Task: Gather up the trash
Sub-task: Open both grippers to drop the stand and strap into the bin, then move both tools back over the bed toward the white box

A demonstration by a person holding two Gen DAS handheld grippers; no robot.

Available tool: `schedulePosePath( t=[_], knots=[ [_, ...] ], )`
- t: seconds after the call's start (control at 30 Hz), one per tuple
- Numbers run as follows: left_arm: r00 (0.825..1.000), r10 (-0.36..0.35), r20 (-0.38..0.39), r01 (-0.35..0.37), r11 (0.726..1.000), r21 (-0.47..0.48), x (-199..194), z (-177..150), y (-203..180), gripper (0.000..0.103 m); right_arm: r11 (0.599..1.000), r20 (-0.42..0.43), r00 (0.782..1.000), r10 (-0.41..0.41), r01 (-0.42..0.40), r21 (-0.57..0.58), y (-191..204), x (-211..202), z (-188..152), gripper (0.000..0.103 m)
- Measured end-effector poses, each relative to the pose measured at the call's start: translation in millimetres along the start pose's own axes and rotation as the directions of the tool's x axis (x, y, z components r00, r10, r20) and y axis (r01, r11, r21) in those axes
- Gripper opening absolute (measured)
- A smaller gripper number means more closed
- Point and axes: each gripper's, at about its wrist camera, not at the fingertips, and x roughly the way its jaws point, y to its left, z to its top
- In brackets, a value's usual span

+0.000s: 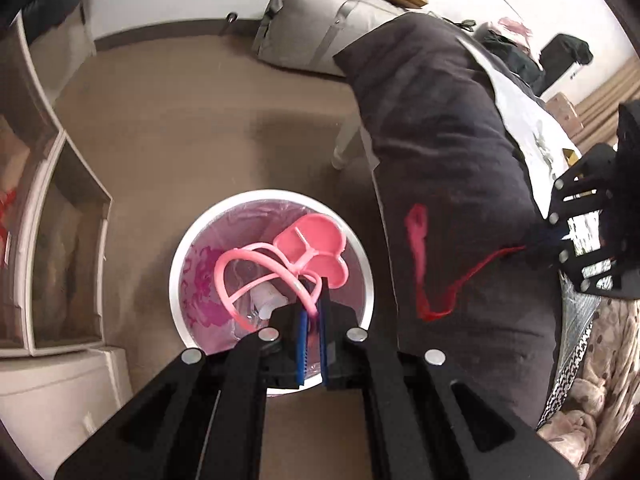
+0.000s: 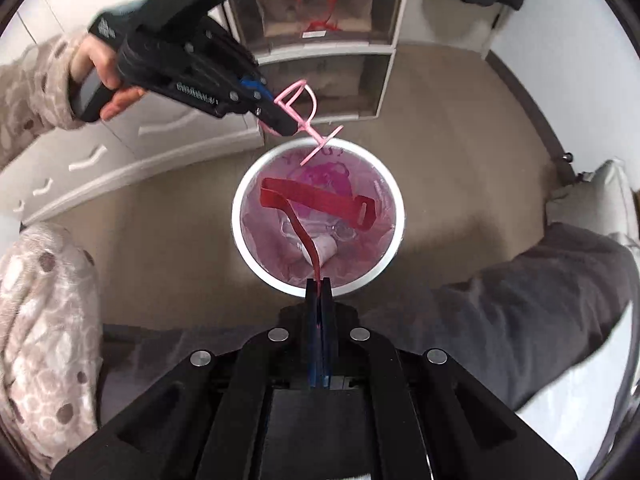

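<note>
A white round bin (image 1: 176, 280) with a pink-printed liner stands on the beige floor, directly below both grippers. My left gripper (image 1: 314, 292) is shut on a thin loop of a pink plastic piece (image 1: 312, 244) with a heart-shaped tray, held over the bin's mouth. My right gripper (image 2: 319, 284) is shut on a red strap (image 2: 320, 200), which dangles over the bin (image 2: 240, 216). The right wrist view shows a hand holding the left gripper (image 2: 288, 130) with the pink plastic piece (image 2: 304, 120) above the far rim. A white bottle (image 2: 326, 250) and clear plastic lie inside.
Translucent drawer units (image 1: 60, 240) and a white dresser (image 2: 120, 152) stand close to the bin. Dark grey fabric (image 1: 440, 160) rises right beside it. A grey bag (image 1: 320, 20) leans on the far wall. Patterned beige sleeves (image 2: 44, 300) frame the right wrist view.
</note>
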Motion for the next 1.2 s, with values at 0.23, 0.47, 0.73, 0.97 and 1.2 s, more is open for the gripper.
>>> schedulePosePath(
  t=[0.23, 0.47, 0.73, 0.97, 1.2],
  knots=[
    [1.0, 0.0, -0.02, -0.001, 0.999, -0.037, 14.1, -4.2, 18.1, 0.004, 0.999, -0.031, 0.999, 0.014, -0.015, -0.04, 3.6, 34.7, 19.4, 0.001],
    [0.999, 0.019, -0.043, -0.021, 0.999, -0.045, 22.2, 0.7, 23.7, 0.072, 0.989, -0.023, 0.995, -0.092, 0.089, -0.12, 14.1, 54.5, 29.7, 0.081],
    [0.996, 0.085, -0.036, -0.085, 0.996, -0.015, 23.1, 0.9, 15.3, 0.098, 0.959, 0.054, 0.972, -0.227, 0.233, -0.161, 19.0, 27.4, 18.2, 0.096],
    [0.994, 0.112, -0.006, -0.112, 0.994, -0.004, 1.5, -3.6, 2.0, 0.098, 0.954, 0.08, 0.966, -0.245, 0.255, -0.158, 25.4, 7.1, 18.1, 0.096],
    [0.99, 0.139, 0.022, -0.139, 0.99, 0.001, -26.4, -12.8, -17.0, 0.098, 0.959, 0.114, 0.961, -0.253, 0.264, -0.099, 38.6, -17.1, 12.0, 0.096]
  ],
)
